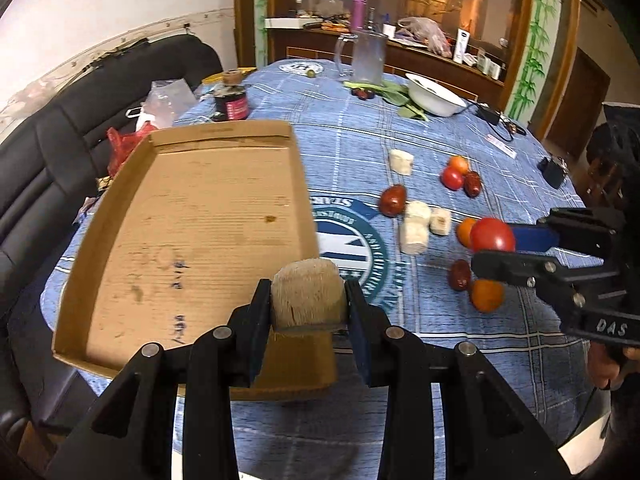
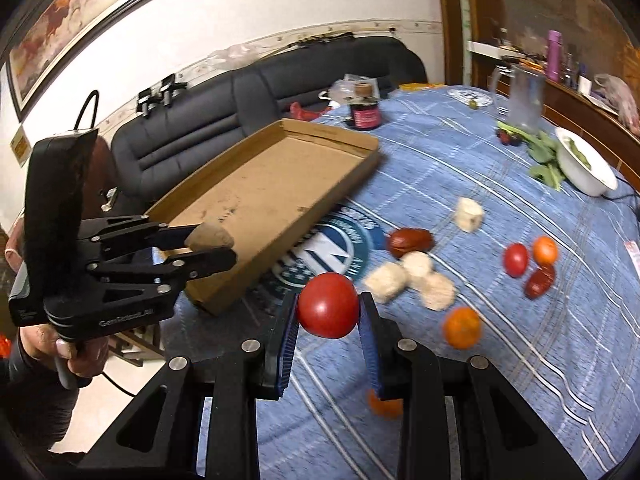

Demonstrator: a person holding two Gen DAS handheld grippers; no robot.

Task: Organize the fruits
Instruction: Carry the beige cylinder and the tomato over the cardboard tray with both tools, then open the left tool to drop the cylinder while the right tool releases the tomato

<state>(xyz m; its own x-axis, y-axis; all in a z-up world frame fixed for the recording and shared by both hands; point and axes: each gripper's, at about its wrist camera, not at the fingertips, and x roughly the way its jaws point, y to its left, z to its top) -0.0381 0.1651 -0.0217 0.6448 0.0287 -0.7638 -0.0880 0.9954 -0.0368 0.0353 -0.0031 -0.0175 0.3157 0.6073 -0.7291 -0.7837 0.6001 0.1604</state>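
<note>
Matt brown cardboard tray (image 1: 192,216) on blue checked cloth (image 1: 460,320); glossy smooth tomato (image 2: 328,306); rough fibrous pale chunk (image 1: 308,294).

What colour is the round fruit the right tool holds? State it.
Red: the tomato clamped in the right tool shows best in the right wrist view.

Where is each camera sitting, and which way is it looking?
Left wrist: rides the left gripper, looking down over a pale chunk at the cardboard tray; the right gripper shows.
Right wrist: rides the right gripper, looking over its tomato; a hand shows.
Both share tray and blue tablecloth.
</note>
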